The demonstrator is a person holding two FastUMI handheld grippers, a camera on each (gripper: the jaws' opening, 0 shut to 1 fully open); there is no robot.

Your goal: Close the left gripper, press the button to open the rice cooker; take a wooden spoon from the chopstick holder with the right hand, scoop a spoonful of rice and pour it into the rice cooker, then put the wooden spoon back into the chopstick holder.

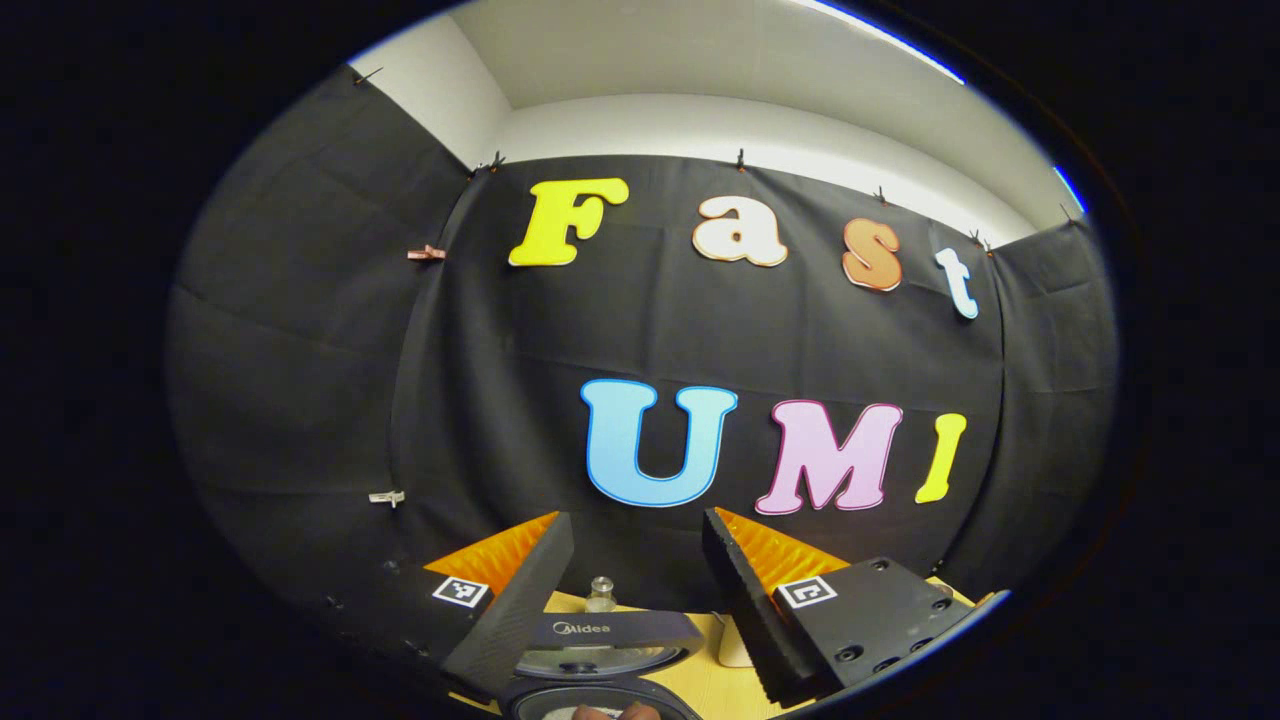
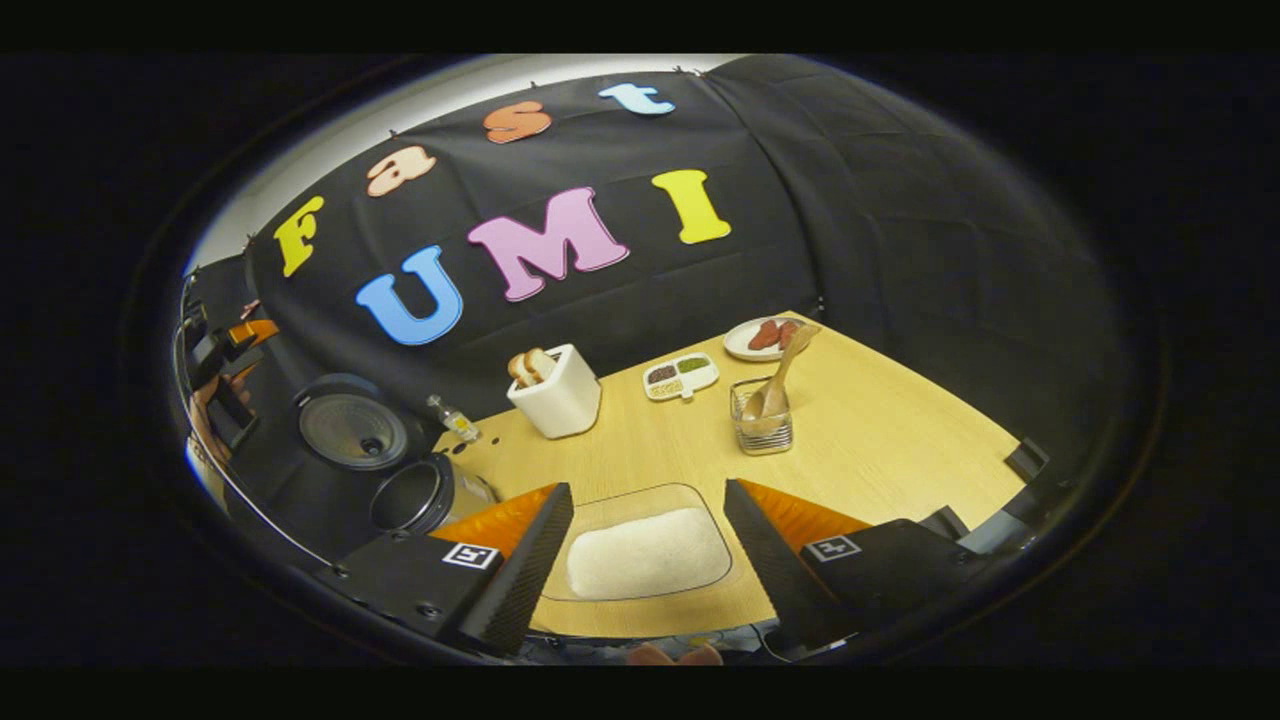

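Note:
The rice cooker stands open at the table's left: its raised lid (image 2: 352, 428) faces me and the pot's (image 2: 415, 495) mouth shows below it. In the left gripper view the lid (image 1: 600, 640) sits low between the fingers of my left gripper (image 1: 635, 535), which is open and holds nothing. My right gripper (image 2: 648, 497) is open above a clear tray of white rice (image 2: 645, 552). The wooden spoon (image 2: 785, 362) leans in the clear chopstick holder (image 2: 762, 418), beyond the right finger. The left gripper (image 2: 228, 350) and a hand show at the far left edge.
On the wooden table (image 2: 900, 440) stand a white toaster with bread (image 2: 555, 392), a small sectioned dish (image 2: 680, 375), a plate of sausages (image 2: 765, 337) and a small bottle (image 2: 455, 418) near the cooker. Black cloth walls close off the back and right.

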